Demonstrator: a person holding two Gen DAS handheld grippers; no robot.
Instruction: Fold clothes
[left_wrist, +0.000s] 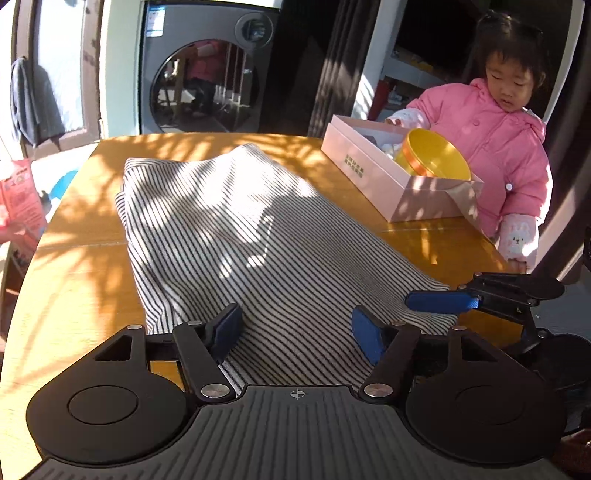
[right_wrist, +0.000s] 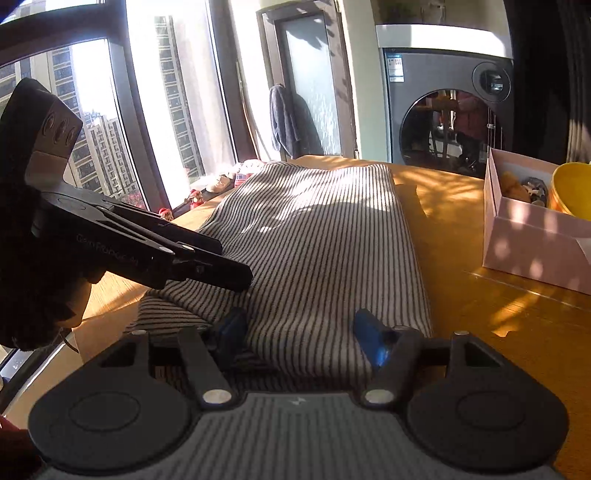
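Note:
A black-and-white striped garment (left_wrist: 236, 236) lies folded lengthwise on the wooden table (left_wrist: 74, 288); it also shows in the right wrist view (right_wrist: 317, 236). My left gripper (left_wrist: 299, 332) is open, its blue pads apart over the garment's near edge. My right gripper (right_wrist: 299, 332) is open too, low over the near edge with cloth between its pads. In the left wrist view the right gripper's fingers (left_wrist: 439, 301) lie at the garment's near right corner. In the right wrist view the left gripper's fingers (right_wrist: 207, 267) rest on the garment's near left part.
A pink open box (left_wrist: 399, 184) with a yellow round tin (left_wrist: 434, 157) stands at the table's right side. A child in a pink jacket (left_wrist: 506, 147) stands beside it, a hand on the table edge. A washing machine (left_wrist: 207, 74) and windows (right_wrist: 92, 122) are behind.

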